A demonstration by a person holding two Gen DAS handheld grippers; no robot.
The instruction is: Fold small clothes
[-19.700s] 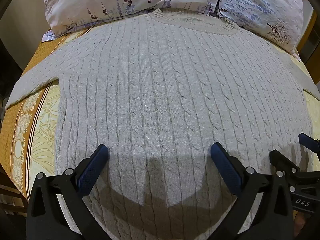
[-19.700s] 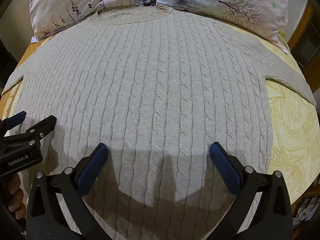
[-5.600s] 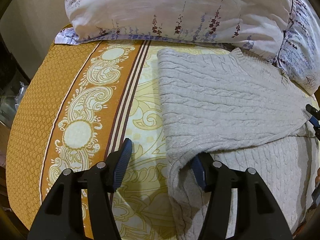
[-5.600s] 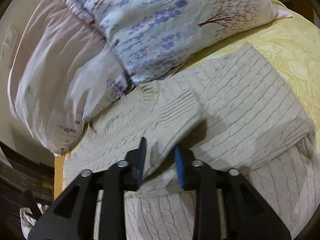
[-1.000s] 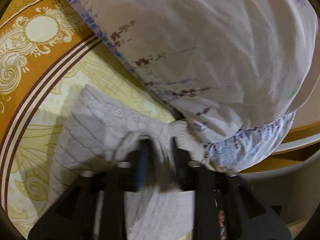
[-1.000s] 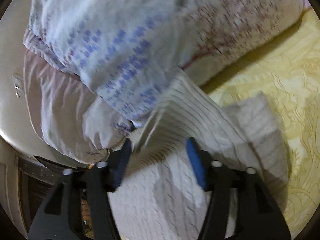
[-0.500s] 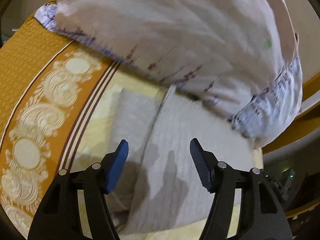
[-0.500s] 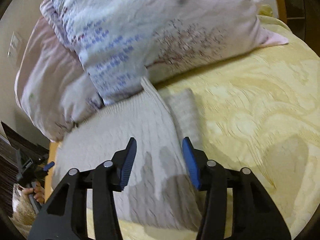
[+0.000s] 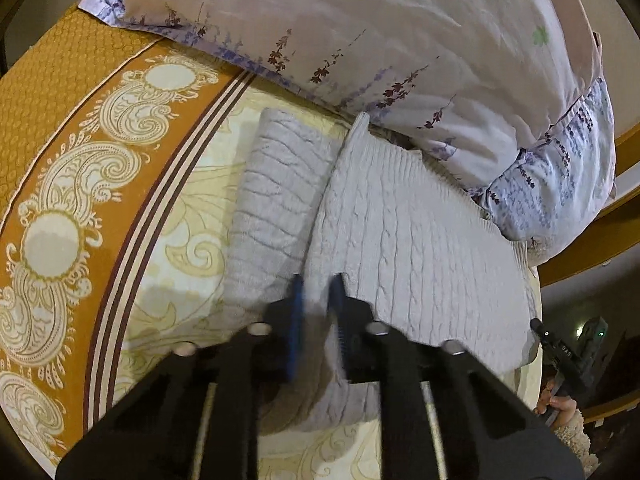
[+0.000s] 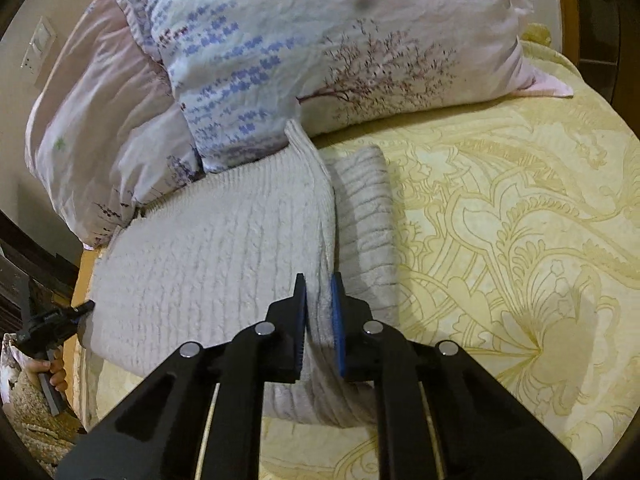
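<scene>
The sweater [image 9: 420,240] lies folded on the bed, its far edge against the pillows [image 9: 400,40], a pale cable-knit bundle with a narrower folded part lying beside the main panel on each outer side. The left gripper [image 9: 318,312] has its fingers drawn narrow, pinching the near left edge of the top layer; knit fabric shows between the blue pads [image 9: 297,320], and the view there is slightly blurred. The right gripper [image 10: 320,312] is likewise closed to a narrow gap on the near right edge of the sweater [image 10: 220,248], with a fold of knit held between its pads [image 10: 338,320]. Each grip sits at the seam where the raised main panel meets the lower folded strip beside it. In the left view the bedspread [image 9: 80,160] shows an orange border with cream paisley and brown stripes; in the right view the bedspread [image 10: 520,240] is pale yellow with a leafy pattern. The pillows [image 10: 320,40] are floral, with purple sprigs and a tree print. At the edge of each view the other gripper's body and the hand [image 10: 52,372] that holds it can be seen, beside the far corner of the sweater.
</scene>
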